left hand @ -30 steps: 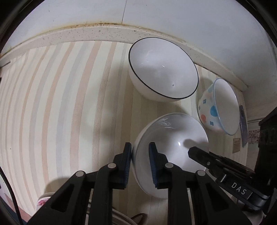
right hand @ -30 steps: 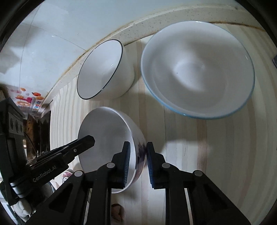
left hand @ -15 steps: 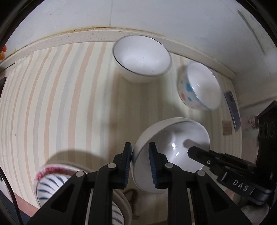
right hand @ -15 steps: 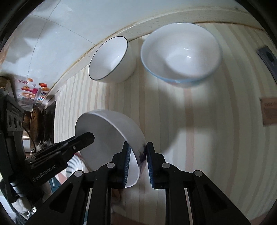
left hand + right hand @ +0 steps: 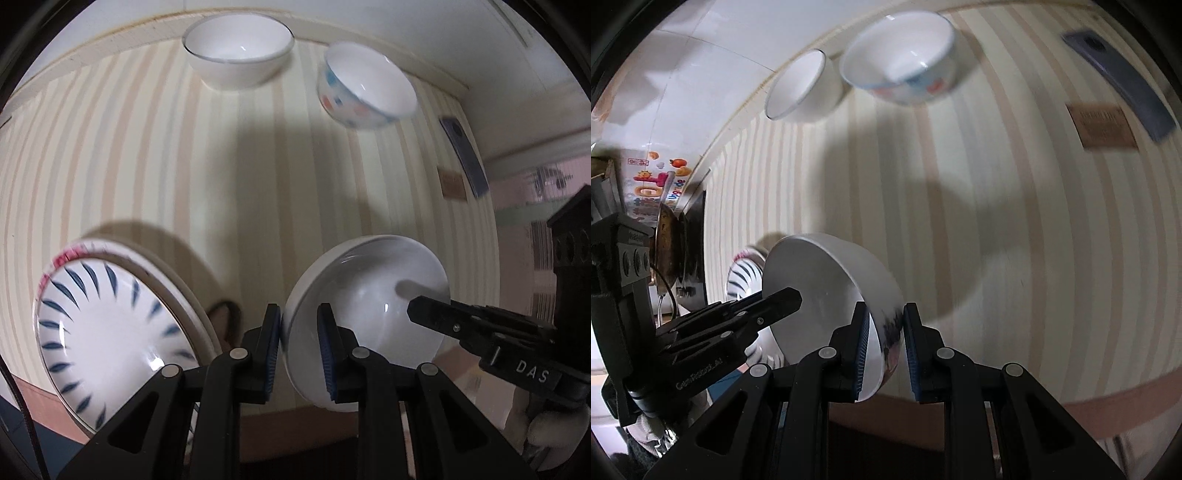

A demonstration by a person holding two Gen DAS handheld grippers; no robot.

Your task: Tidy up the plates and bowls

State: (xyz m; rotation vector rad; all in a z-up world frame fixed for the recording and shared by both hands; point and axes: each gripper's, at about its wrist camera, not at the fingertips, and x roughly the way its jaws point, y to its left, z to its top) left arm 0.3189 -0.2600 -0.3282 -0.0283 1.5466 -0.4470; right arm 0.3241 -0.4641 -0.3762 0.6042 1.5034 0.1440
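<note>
"DAS" stands in white on the right gripper (image 5: 413,312); "GenRobot.AI" stands on the left gripper (image 5: 792,295). The brown tag (image 5: 1102,125) is unreadable.

Home kitchen: bowls (image 5: 238,51), striped countertop (image 5: 147,166).

A striped tablecloth (image 5: 155,158) covers the table. A dark smartphone (image 5: 1119,77) lies near its far right edge, just beside a brown card (image 5: 1102,126). Colourful packaging (image 5: 652,184) stands at left.
</note>
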